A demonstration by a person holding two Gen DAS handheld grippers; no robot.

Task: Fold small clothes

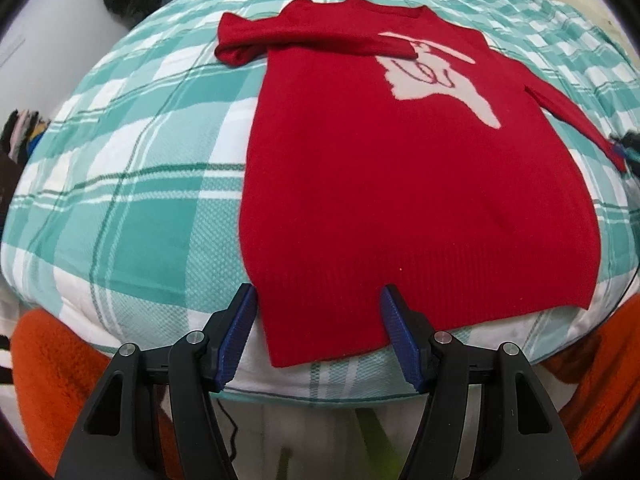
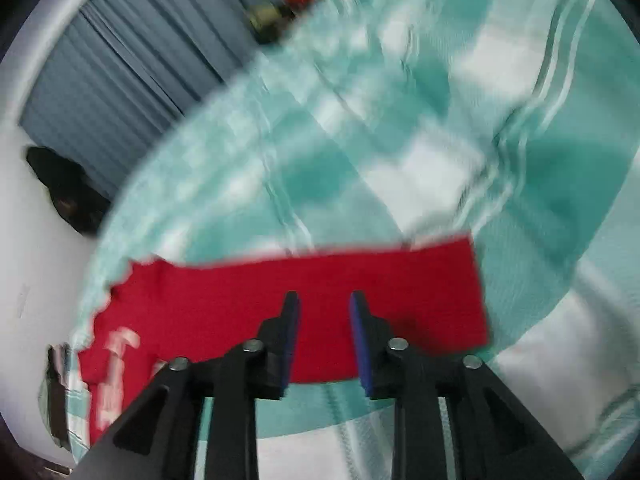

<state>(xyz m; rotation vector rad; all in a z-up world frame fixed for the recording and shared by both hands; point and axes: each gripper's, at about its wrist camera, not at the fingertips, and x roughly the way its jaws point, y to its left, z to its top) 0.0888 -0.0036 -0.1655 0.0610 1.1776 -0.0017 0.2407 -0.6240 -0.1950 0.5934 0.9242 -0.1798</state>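
A red sweater (image 1: 400, 180) with a white motif (image 1: 432, 76) lies flat on the teal plaid bed cover (image 1: 140, 160). One sleeve (image 1: 312, 40) is folded across the chest, and the other sleeve (image 1: 572, 120) stretches out to the right. My left gripper (image 1: 318, 292) is open at the near hem, its fingers on either side of the hem's left corner. In the blurred right wrist view, my right gripper (image 2: 324, 296) hangs just over the outstretched sleeve (image 2: 420, 280). Its jaws stand a little apart with red cloth showing in the gap, and nothing is pinched.
Orange fabric (image 1: 52, 360) lies below the bed's near edge. A pile of clothes (image 1: 20, 132) sits at the far left. A blue pleated curtain (image 2: 120, 80) and a dark object (image 2: 68, 188) are beyond the bed's far side.
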